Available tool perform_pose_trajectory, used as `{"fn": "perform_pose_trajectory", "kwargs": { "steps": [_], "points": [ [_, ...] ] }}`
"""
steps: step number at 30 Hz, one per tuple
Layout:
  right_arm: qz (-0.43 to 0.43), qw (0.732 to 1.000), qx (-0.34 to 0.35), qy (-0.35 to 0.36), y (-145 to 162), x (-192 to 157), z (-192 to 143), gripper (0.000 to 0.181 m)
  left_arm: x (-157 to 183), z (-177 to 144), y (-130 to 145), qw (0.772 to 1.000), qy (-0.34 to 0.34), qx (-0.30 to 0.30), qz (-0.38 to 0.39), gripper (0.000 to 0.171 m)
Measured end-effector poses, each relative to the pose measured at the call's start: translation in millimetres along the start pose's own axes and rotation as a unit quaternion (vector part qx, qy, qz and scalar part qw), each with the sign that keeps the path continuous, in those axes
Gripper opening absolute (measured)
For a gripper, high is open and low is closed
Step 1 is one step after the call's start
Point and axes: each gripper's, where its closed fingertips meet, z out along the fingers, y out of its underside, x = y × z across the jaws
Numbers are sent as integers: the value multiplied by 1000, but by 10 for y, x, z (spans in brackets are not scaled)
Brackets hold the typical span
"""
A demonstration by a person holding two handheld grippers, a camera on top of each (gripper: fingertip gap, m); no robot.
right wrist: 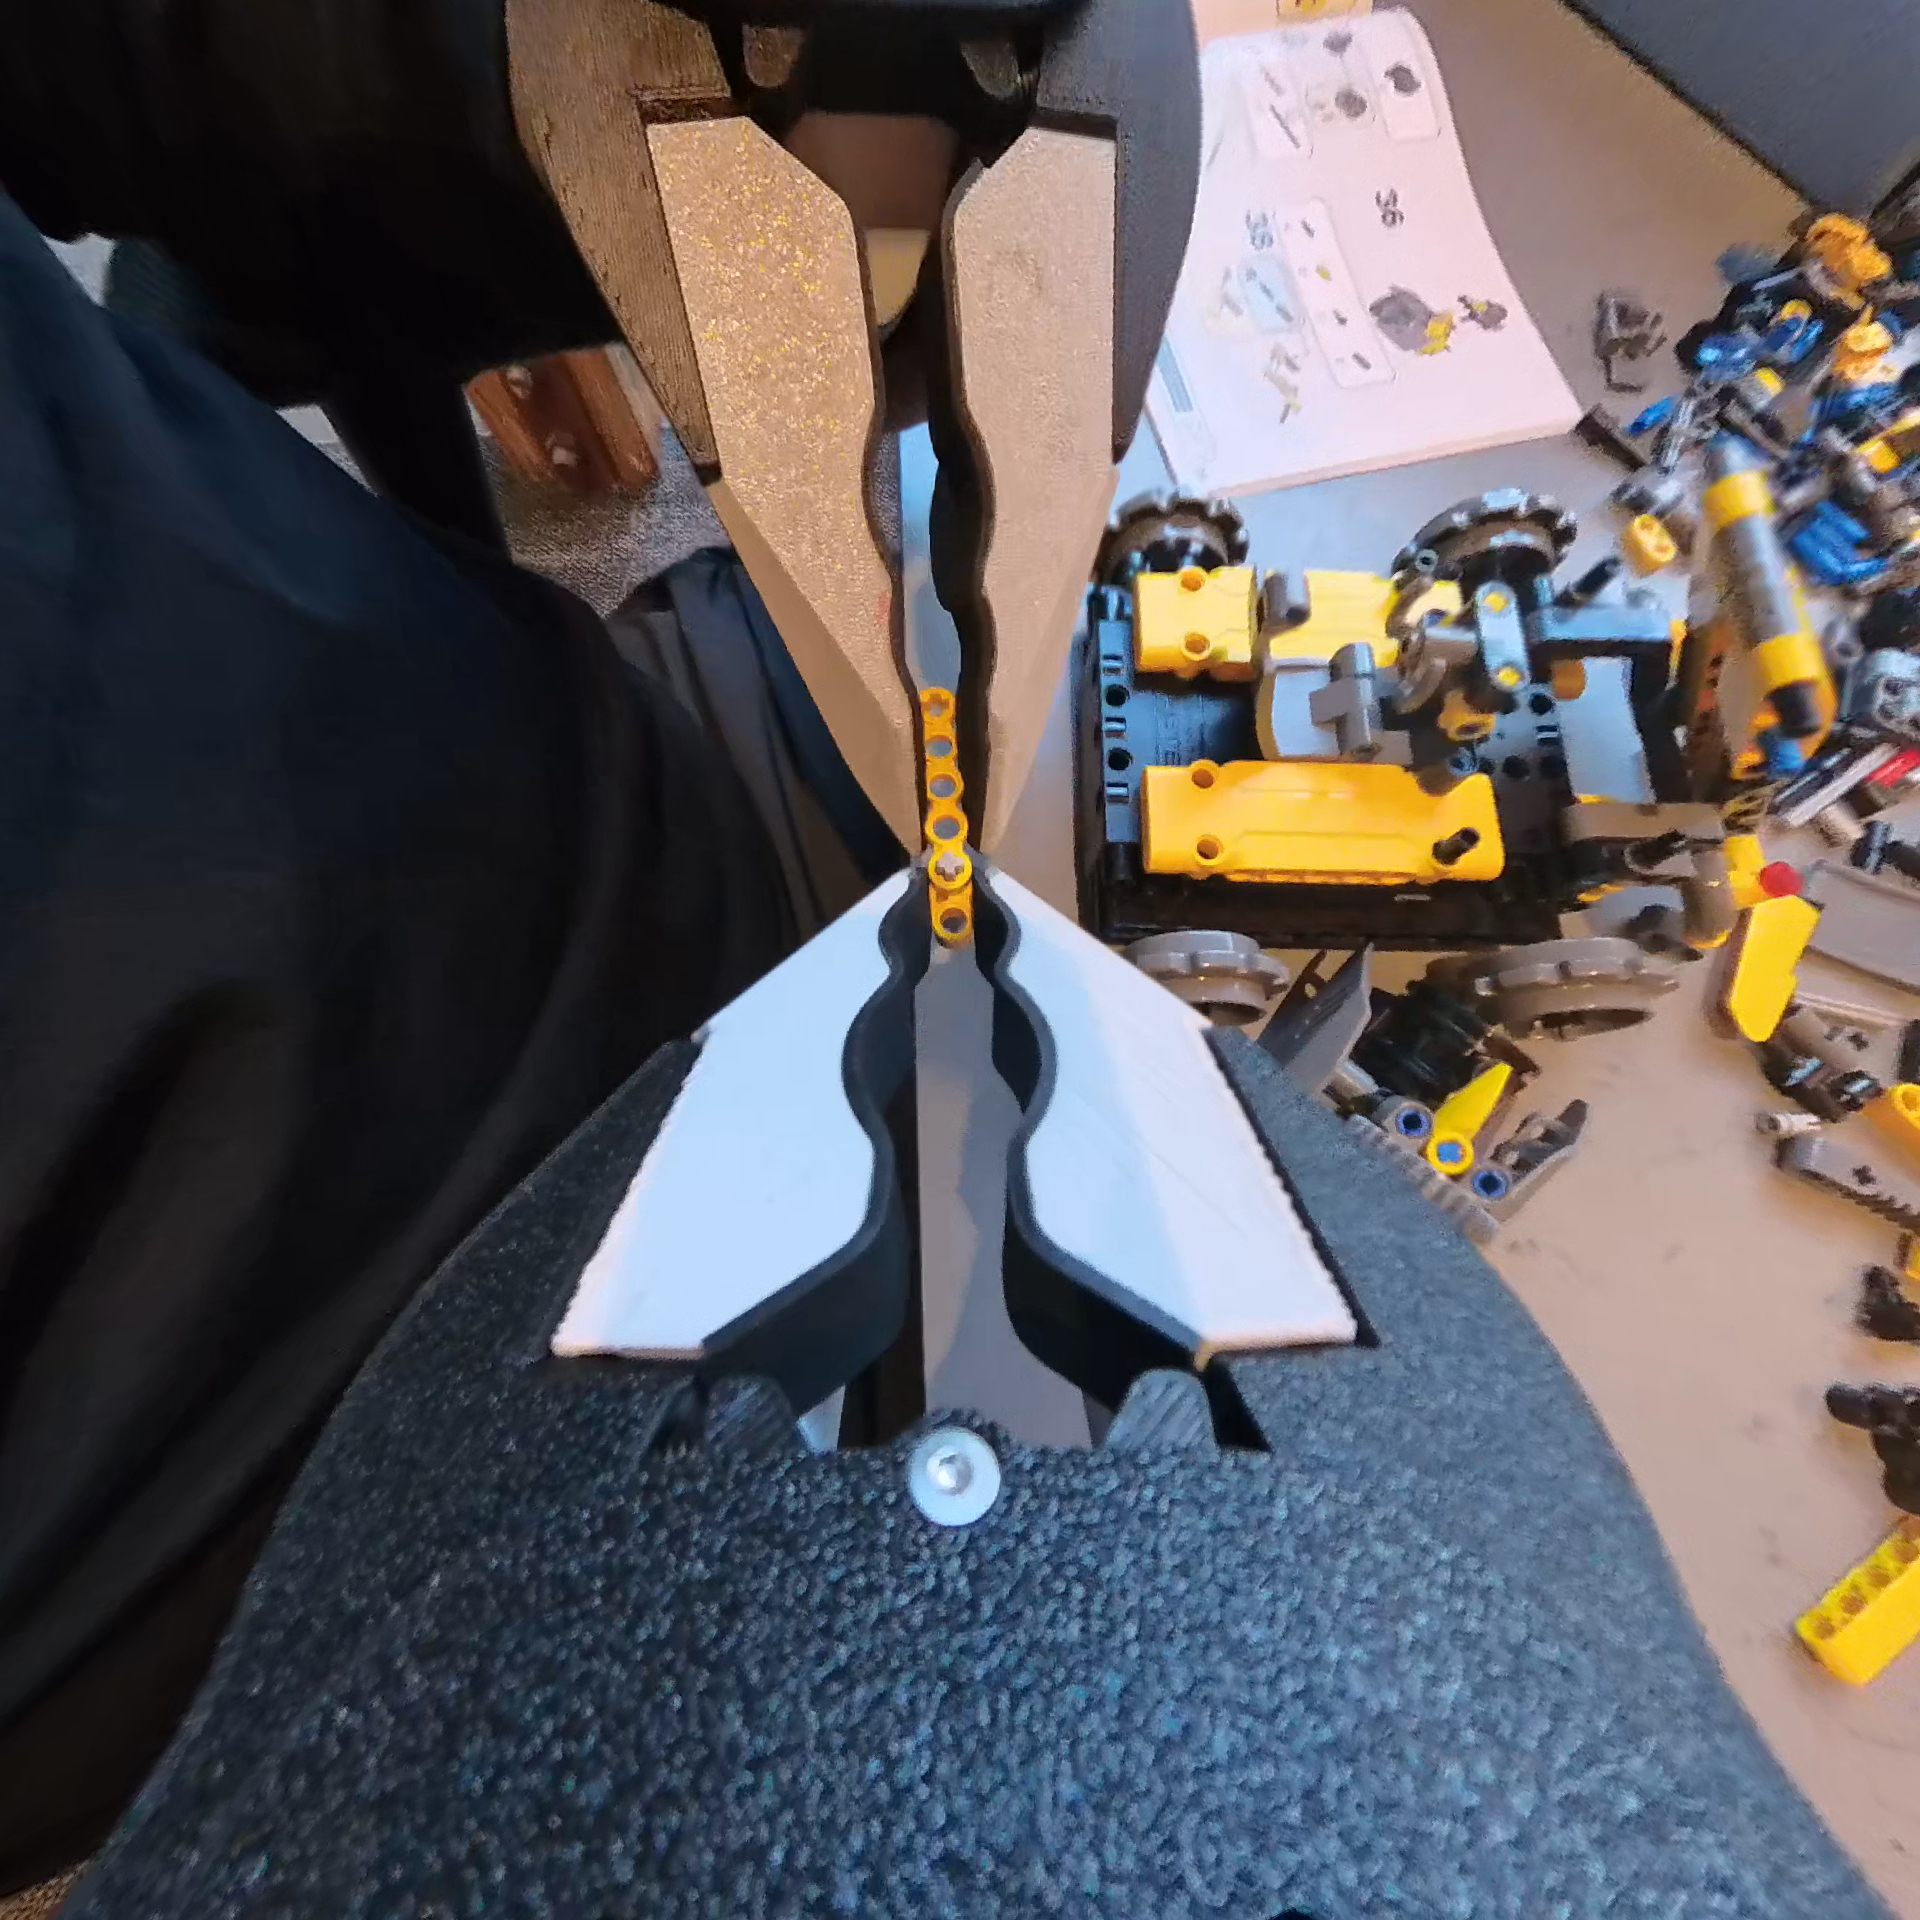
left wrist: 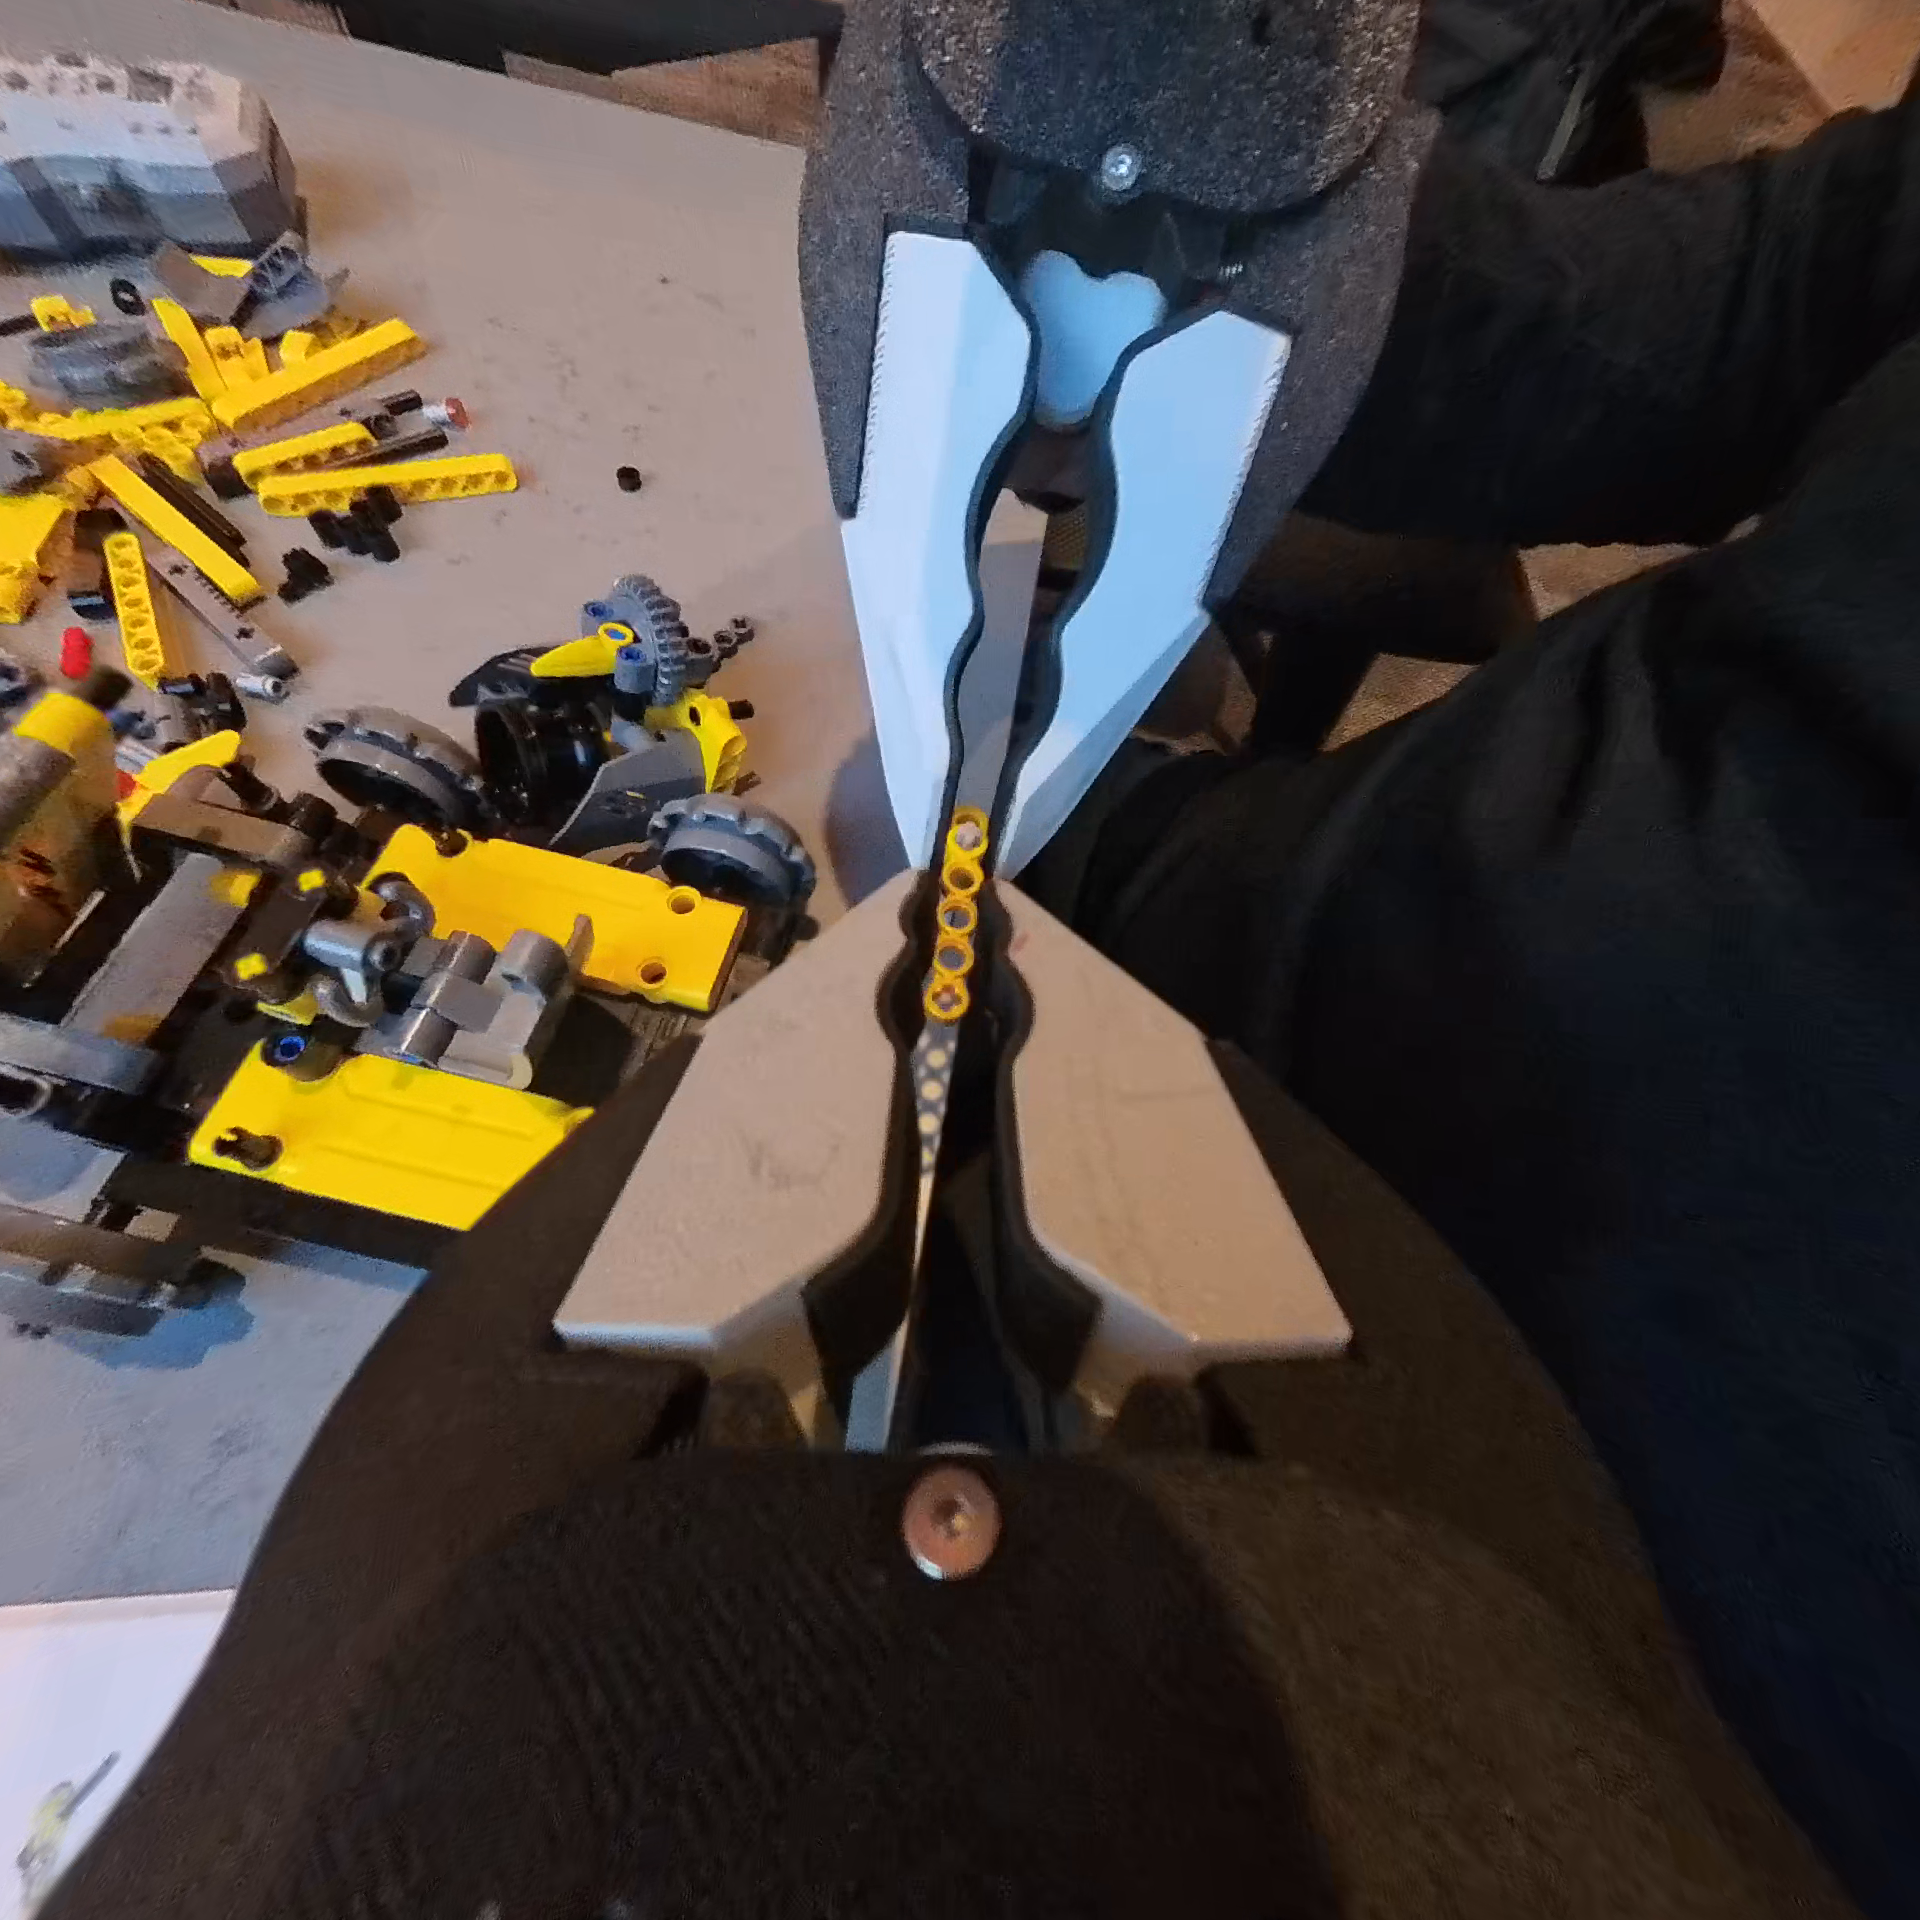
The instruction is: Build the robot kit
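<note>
The left gripper [left wrist: 954,914] and the right gripper [right wrist: 948,902] met tip to tip off the edge of the table [left wrist: 623,312], and both were closed on the same small yellow beam with holes [left wrist: 957,914], each on one end. Beside them on the table stood a half-built yellow and black vehicle [right wrist: 1340,748], with loose yellow pieces [left wrist: 312,457] and an open instruction booklet [right wrist: 1351,260] near it.
</note>
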Motion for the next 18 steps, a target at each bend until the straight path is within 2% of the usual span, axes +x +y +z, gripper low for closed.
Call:
{"fn": "perform_pose_trajectory", "kwargs": {
  "steps": [1, 3, 4, 5, 9, 14, 18],
  "points": [
    [-1, 1000, -3, -1, -4, -9, -8, 7, 11, 9, 2, 1000, -5, -5, 7, 4],
    [0, 999, -40, -2, 189, 5, 133, 7, -32, 235, 294, 998, -11, -56, 10, 7],
    [7, 999, -43, -6, 254, 10, 186, 7, -66, 229, 237, 1000, 1, -2, -20, 4],
    [18, 999, -34, -7, 250, 22, 179, 7, -58, 194, 247, 999, 18, -4, -45, 4],
    [-3, 999, -42, 9, 237, 27, 199, 7, -76, 169, 264, 998, -26, -52, 22, 4],
    [-3, 999, -39, 5, 233, 9, 190, 7, -47, 171, 244, 999, -9, -36, -3, 4],
    [-17, 1000, -12, 18, 7, -9, -8, 7, 9, 11, -52, 1000, -5, 7, 0, 4]
  ]
}}
